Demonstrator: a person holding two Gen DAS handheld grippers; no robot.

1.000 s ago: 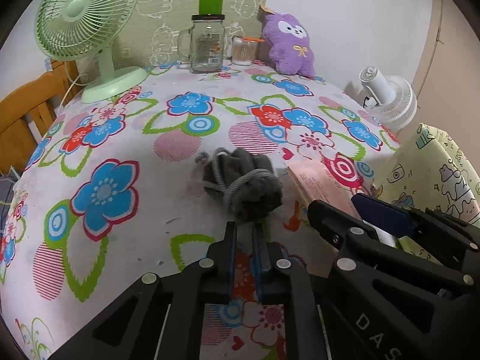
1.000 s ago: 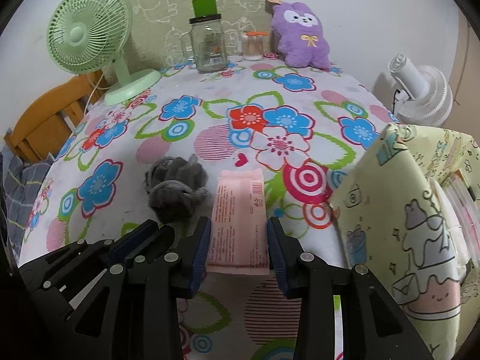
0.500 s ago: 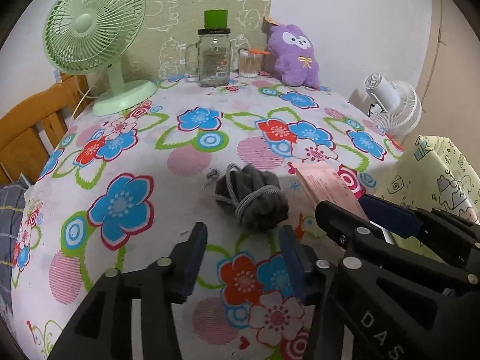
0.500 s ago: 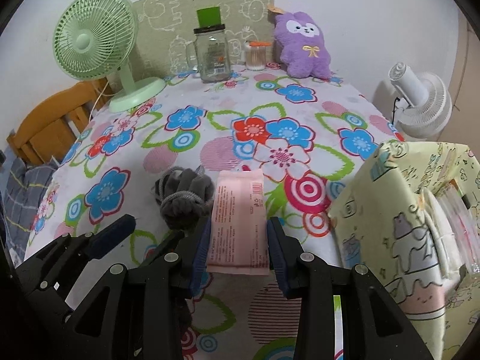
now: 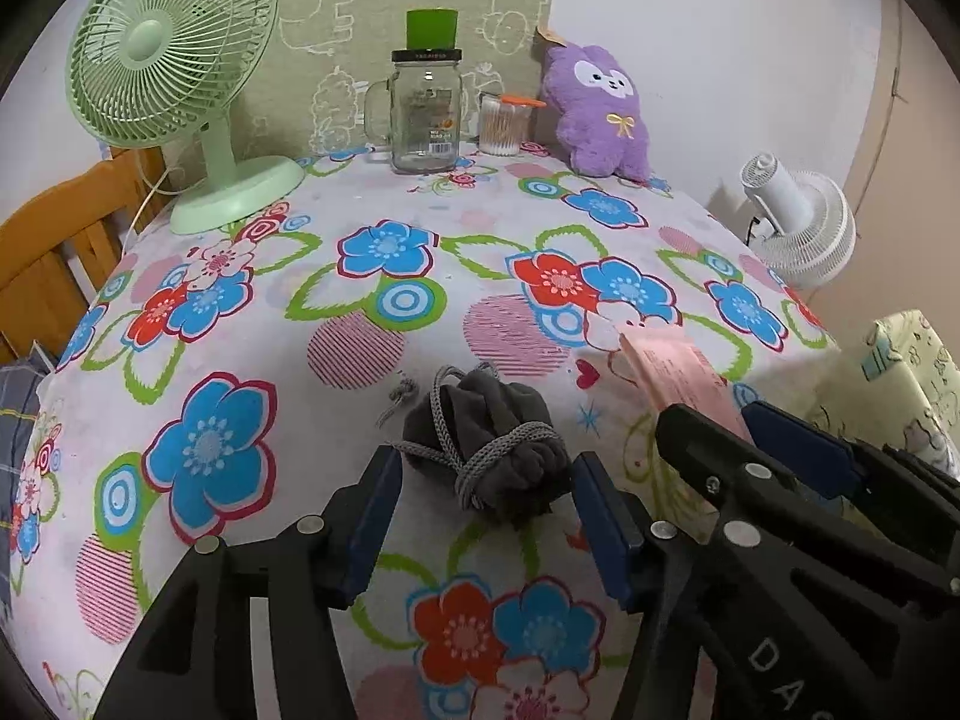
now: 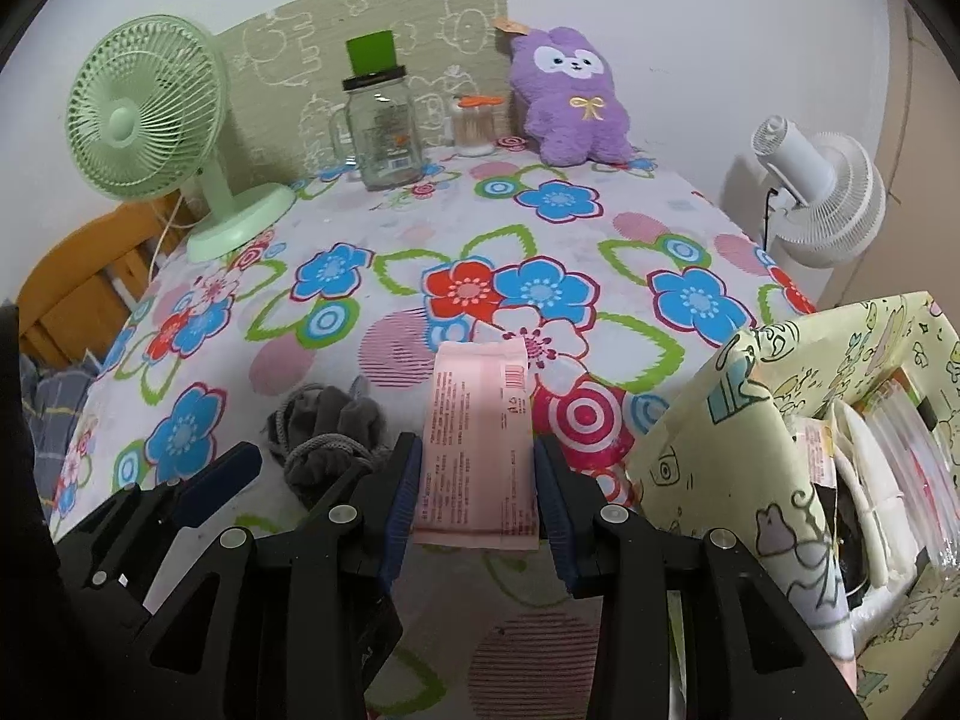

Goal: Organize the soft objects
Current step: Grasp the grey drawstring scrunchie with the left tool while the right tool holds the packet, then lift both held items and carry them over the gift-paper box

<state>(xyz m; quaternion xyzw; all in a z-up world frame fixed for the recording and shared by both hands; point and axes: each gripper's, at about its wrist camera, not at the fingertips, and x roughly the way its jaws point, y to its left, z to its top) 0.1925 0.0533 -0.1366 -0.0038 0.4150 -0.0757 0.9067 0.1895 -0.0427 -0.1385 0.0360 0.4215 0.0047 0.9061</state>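
Observation:
A grey cloth pouch (image 5: 489,450) tied with a grey cord lies on the flowered tablecloth (image 5: 384,252). My left gripper (image 5: 486,471) has one finger on each side of it. Its jaws are opening and the pads stand clear of the cloth. My right gripper (image 6: 477,450) is shut on a flat pink packet (image 6: 480,408), held just above the table. That packet (image 5: 675,369) shows at the right of the left wrist view. The pouch (image 6: 330,432) lies left of it. A purple plush toy (image 6: 570,102) leans on the back wall.
A pale yellow cartoon-print fabric box (image 6: 738,456) stands open at the right and holds packets. At the back are a green table fan (image 5: 174,60), a glass mug jar (image 5: 426,108) and a cotton-swab pot (image 5: 501,129). A white fan (image 5: 798,222) stands beyond the right edge. A wooden chair (image 5: 42,252) is at the left.
My left gripper went from shut to open, and the grey pouch now lies between its fingers instead of ahead of them. The right gripper kept hold of the pink packet.

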